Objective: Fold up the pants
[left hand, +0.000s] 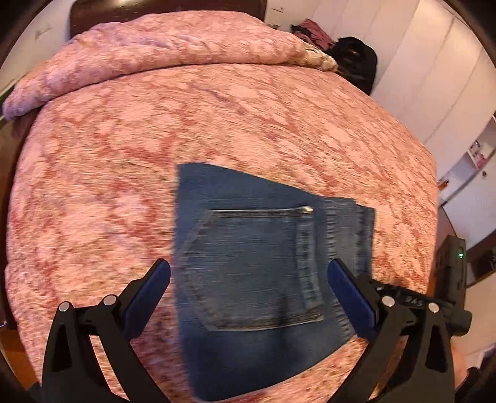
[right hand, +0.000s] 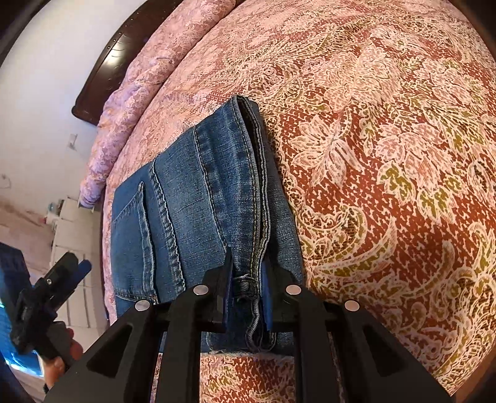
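Note:
Blue jeans (left hand: 248,223) lie folded into a compact rectangle on the pink patterned bedspread (left hand: 124,155), with a back pocket facing up. In the left wrist view my left gripper (left hand: 249,272) hovers above them, open, its blue pads wide apart and nothing between them. In the right wrist view my right gripper (right hand: 248,272) is shut on the jeans (right hand: 192,192), pinching the stacked denim layers at a belt loop on their near edge. The left gripper (right hand: 62,279) also shows at the far left of that view, held by a hand, off the cloth.
A rolled pillow section (left hand: 155,43) lies under the bedspread in front of the dark headboard (left hand: 155,6). A black bag (left hand: 356,62) and a clothes pile (left hand: 313,31) sit at the bed's far right corner. White drawers (right hand: 71,232) stand beside the bed.

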The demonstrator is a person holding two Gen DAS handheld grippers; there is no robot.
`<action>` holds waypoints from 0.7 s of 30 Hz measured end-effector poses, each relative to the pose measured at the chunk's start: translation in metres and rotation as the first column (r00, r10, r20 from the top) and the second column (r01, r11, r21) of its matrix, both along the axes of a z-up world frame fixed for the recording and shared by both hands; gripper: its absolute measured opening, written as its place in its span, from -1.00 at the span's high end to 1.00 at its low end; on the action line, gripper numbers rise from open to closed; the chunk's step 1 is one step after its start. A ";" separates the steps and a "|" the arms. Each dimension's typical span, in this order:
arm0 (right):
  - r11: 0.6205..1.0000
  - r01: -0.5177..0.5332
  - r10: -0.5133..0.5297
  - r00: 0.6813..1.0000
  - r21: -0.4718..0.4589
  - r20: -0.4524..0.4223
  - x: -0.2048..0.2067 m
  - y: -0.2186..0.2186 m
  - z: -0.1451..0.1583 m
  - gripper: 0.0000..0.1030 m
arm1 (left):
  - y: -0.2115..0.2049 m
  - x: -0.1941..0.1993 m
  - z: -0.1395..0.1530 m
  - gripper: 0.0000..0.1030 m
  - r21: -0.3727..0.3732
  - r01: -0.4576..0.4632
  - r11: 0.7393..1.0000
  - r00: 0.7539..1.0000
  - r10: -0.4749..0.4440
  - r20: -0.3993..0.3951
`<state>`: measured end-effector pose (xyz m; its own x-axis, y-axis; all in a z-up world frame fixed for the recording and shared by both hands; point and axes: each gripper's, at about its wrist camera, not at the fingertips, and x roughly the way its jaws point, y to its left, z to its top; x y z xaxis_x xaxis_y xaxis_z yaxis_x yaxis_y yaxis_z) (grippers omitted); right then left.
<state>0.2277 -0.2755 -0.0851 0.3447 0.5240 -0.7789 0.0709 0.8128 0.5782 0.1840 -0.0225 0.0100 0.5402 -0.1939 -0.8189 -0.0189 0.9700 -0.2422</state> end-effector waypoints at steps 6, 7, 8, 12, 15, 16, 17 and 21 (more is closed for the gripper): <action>0.999 0.010 -0.009 1.000 0.046 -0.017 -0.003 -0.008 0.002 0.65 | -0.017 0.011 -0.045 -0.97 0.050 0.031 0.998 0.994 -0.026 -0.108; 0.999 0.014 -0.013 1.000 0.051 -0.025 -0.006 -0.011 0.004 0.63 | -0.018 0.011 -0.050 -0.97 0.069 0.039 0.997 0.994 -0.031 -0.109; 0.998 0.020 -0.018 0.999 0.053 -0.030 -0.007 -0.014 0.006 0.63 | -0.020 0.010 -0.052 -0.97 0.084 0.043 0.996 0.994 -0.034 -0.108; 0.997 0.069 -0.068 0.997 0.037 -0.039 -0.022 -0.030 0.017 0.55 | -0.023 0.009 -0.053 -0.97 0.099 0.046 0.994 0.994 -0.036 -0.100; 0.980 0.181 -0.179 0.983 -0.084 0.032 -0.033 -0.039 0.043 0.53 | -0.023 0.008 -0.054 -0.97 0.106 0.041 0.994 0.995 -0.031 -0.099; 0.974 0.208 -0.203 0.977 -0.090 0.067 -0.035 -0.040 0.052 0.53 | -0.023 0.008 -0.054 -0.97 0.104 0.039 0.994 0.995 -0.029 -0.097; 0.975 0.211 -0.203 0.974 -0.069 0.097 -0.033 -0.037 0.060 0.53 | -0.023 0.008 -0.054 -0.97 0.106 0.039 0.994 0.995 -0.028 -0.096; 0.996 0.076 -0.082 0.987 0.049 0.139 -0.001 0.002 0.073 0.53 | -0.023 0.010 -0.055 -0.97 0.116 0.041 0.992 0.995 -0.031 -0.093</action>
<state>0.2264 -0.2738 -0.0125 0.4912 0.5231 -0.6965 0.0494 0.7816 0.6218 0.1935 -0.0452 -0.0455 0.4571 -0.1117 -0.8824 -0.0001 0.9921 -0.1256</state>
